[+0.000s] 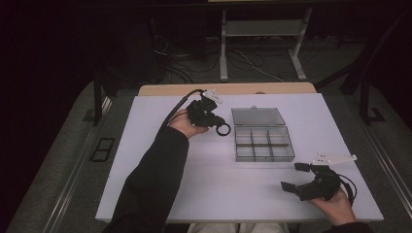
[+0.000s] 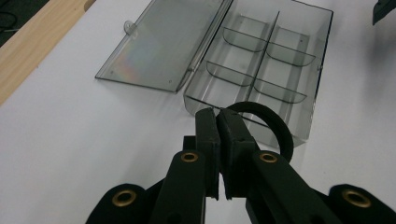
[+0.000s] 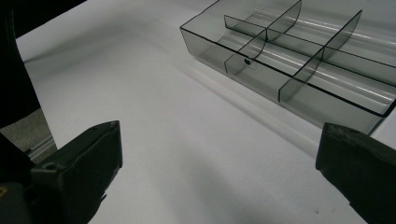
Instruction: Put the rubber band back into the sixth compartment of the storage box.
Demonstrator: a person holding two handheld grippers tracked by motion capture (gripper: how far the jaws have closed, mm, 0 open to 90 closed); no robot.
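My left gripper (image 1: pixel 216 122) is shut on a black ring (image 1: pixel 223 129), held just left of the clear compartment box (image 1: pixel 264 144). In the left gripper view the jaws (image 2: pixel 217 122) pinch the ring (image 2: pixel 275 123) by its edge, and it hangs over the box's near wall (image 2: pixel 247 122). The box's lid (image 1: pixel 257 116) lies flat, hinged open toward the far side. My right gripper (image 1: pixel 295 176) stands open near the table's front right, pointing left, with nothing between its fingers (image 3: pixel 84 163). The box (image 3: pixel 299 60) lies ahead of it.
The white table top (image 1: pixel 160 160) has a wooden strip (image 1: pixel 228 89) along its far edge. Beyond it stand a desk frame (image 1: pixel 223 43) and cables on the floor. The box's compartments (image 2: pixel 261 65) are empty.
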